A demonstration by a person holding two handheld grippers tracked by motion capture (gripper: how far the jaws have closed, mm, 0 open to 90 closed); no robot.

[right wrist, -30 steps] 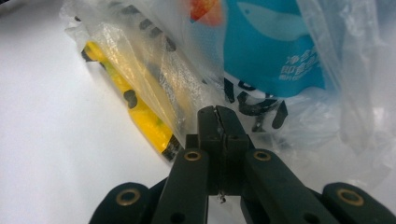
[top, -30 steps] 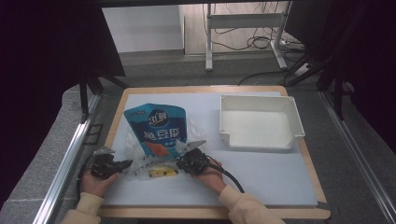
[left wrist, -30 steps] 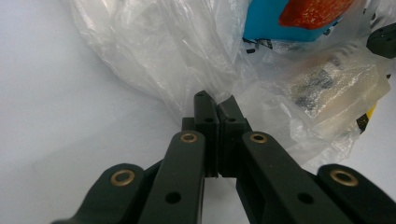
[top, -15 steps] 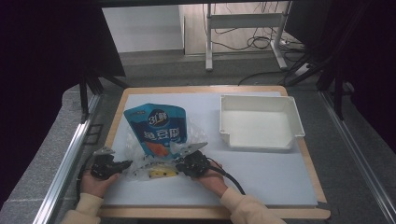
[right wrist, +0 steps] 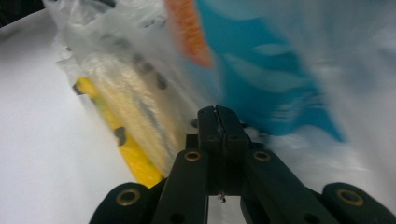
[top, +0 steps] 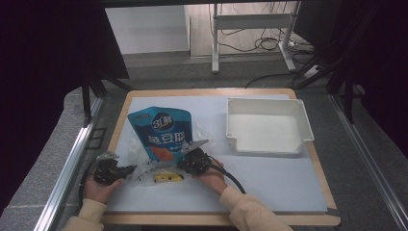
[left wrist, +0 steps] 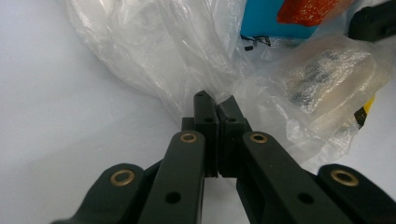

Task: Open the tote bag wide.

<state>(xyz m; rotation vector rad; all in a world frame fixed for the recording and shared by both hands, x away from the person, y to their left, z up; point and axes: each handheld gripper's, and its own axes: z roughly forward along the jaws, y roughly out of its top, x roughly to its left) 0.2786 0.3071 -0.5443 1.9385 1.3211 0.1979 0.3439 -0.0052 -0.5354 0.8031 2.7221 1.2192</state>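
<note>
High view: right gripper (top: 188, 160) edged slightly rightward.

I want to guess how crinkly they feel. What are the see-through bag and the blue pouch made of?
The see-through bag looks like thin soft plastic film: clear, wrinkled, shiny at the folds. The blue pouch seems thicker, glossy printed plastic, smooth with bright colours; possibly foil-lined, which can't be told.

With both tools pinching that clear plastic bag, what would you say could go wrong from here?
The thin clear plastic bag may tear or slip, since the left tool and right tool each pinch only a small fold. The blue snack pouch and yellow packet lie at its mouth and might slide out onto the table.
</note>
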